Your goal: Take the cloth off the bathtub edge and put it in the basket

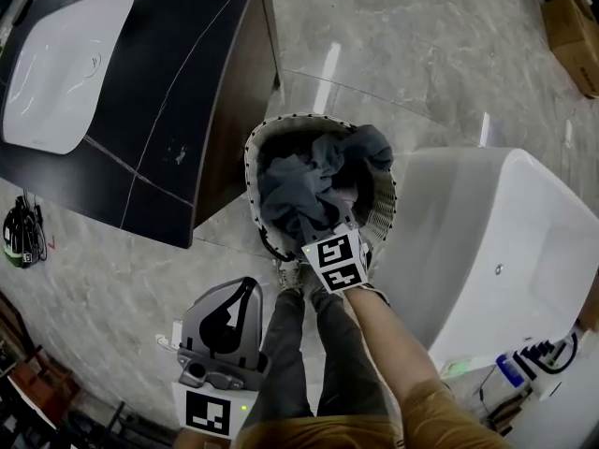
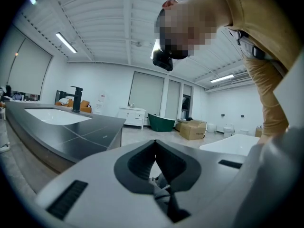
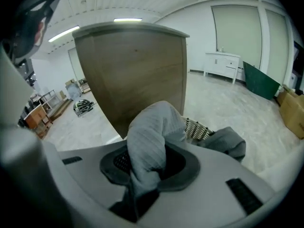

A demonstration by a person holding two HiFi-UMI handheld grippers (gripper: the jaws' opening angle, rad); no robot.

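Note:
A grey cloth point(image 1: 314, 181) lies bunched in the round woven basket point(image 1: 251, 148) on the floor, spilling over its far rim. My right gripper point(image 1: 314, 230) reaches into the basket from the near side and is shut on a fold of that cloth point(image 3: 151, 139), which bulges up between its jaws. The basket's rim point(image 3: 197, 127) shows just past them. My left gripper point(image 1: 249, 284) hangs low at the left, away from the basket, with its jaws shut and nothing between them point(image 2: 155, 144). The white bathtub point(image 1: 496, 241) stands right of the basket.
A dark vanity counter point(image 1: 178, 82) with a white sink point(image 1: 65, 64) stands left of the basket, its wooden side panel point(image 3: 137, 75) close behind it. The person's legs point(image 1: 309, 363) are just below the basket. Cardboard boxes point(image 1: 571, 26) sit far right.

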